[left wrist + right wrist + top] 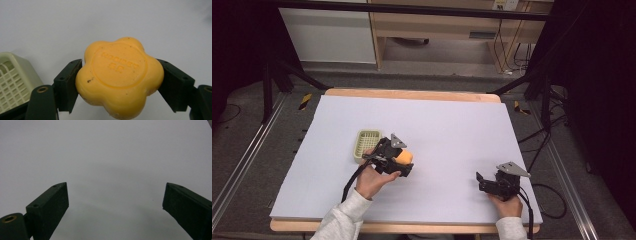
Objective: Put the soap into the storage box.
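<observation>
Covering most of the counter (pixel 447 125): a pale sheet, bare and roomy toward the far and right edges. Parked near the front right corner, right hand-held gripper (pixel 484 181), jaws spread wide, nothing between them, likely waiting clear. Resting beside the left hand, pale green slotted soap dish (pixel 366 144). Clamped at mid-width in the left hand-held gripper (pixel 117 82), flower-shaped orange soap bar (pixel 120 75), raised just right of the dish, probably bound for it.

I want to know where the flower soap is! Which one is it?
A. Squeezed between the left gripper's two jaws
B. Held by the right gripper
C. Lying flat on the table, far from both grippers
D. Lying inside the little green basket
A: in the left gripper view the orange soap sits clamped between the left gripper jaws, beside the basket, not in it.
</observation>
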Tool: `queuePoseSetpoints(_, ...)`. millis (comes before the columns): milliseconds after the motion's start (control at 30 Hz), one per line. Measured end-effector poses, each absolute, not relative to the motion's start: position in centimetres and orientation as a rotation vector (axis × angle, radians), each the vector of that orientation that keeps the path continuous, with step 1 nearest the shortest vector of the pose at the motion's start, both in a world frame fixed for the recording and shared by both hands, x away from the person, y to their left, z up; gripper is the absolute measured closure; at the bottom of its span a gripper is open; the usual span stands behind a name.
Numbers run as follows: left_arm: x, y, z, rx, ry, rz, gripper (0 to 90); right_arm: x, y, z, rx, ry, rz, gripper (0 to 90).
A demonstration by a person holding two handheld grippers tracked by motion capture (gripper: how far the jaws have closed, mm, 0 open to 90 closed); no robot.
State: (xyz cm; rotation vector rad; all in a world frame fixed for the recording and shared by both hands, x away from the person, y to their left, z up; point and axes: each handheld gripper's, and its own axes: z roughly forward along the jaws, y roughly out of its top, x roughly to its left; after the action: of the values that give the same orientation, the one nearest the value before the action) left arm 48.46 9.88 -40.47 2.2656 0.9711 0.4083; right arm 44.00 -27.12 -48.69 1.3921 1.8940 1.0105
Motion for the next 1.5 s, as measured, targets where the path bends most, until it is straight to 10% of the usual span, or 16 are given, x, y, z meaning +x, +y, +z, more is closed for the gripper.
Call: queuePoseSetpoints(1500, 51.7, 18.1, -38.5, 2.153, 1.189, 0.524, 25.5, 44.0, -27.2, -48.7, 1.399, 1.894, 1.012, 7.0)
